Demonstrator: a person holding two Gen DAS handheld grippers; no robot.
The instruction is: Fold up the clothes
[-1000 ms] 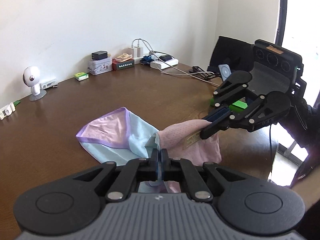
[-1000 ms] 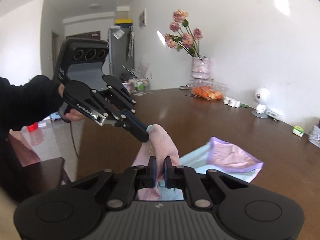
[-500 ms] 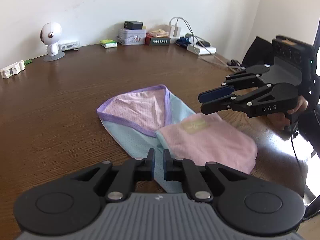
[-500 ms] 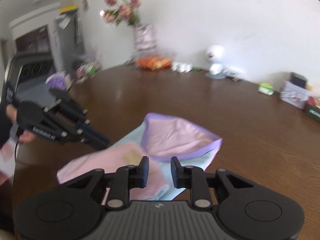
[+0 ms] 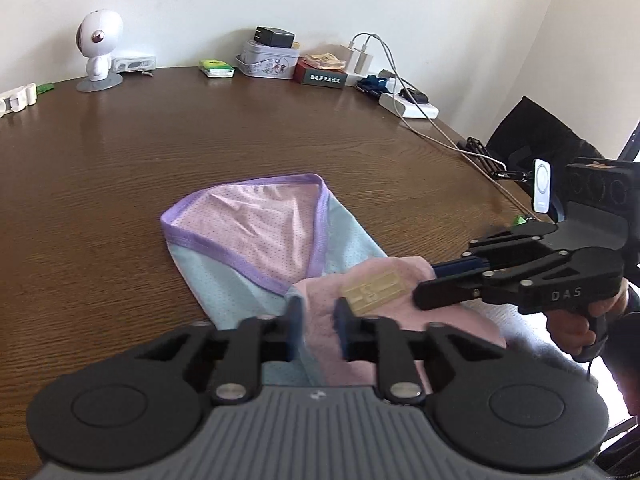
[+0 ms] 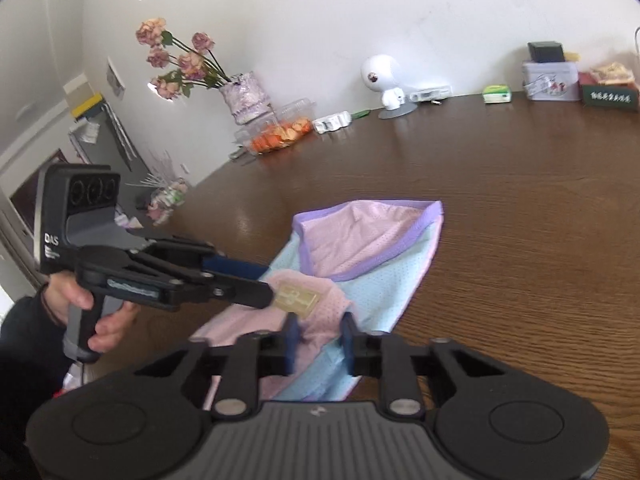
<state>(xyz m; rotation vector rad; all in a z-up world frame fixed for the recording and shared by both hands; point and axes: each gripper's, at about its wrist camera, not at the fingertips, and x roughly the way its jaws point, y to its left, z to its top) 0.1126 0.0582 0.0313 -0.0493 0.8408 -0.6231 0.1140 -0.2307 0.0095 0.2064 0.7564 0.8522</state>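
Now both grippers' fingers parted, gripping nothing, over folded garment (image 5: 280,248) on table (image 5: 120,152)

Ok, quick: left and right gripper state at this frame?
Left gripper: open, holding nothing, over the garment.
Right gripper: open, holding nothing, over the same garment.

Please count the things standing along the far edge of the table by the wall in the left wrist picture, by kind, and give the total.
White robot figure: 1
Patterned tin: 1
Black adapter on the tin: 1
Green packet: 1
Dark red box: 1
White chargers: 2
White power strip: 1
Total: 8
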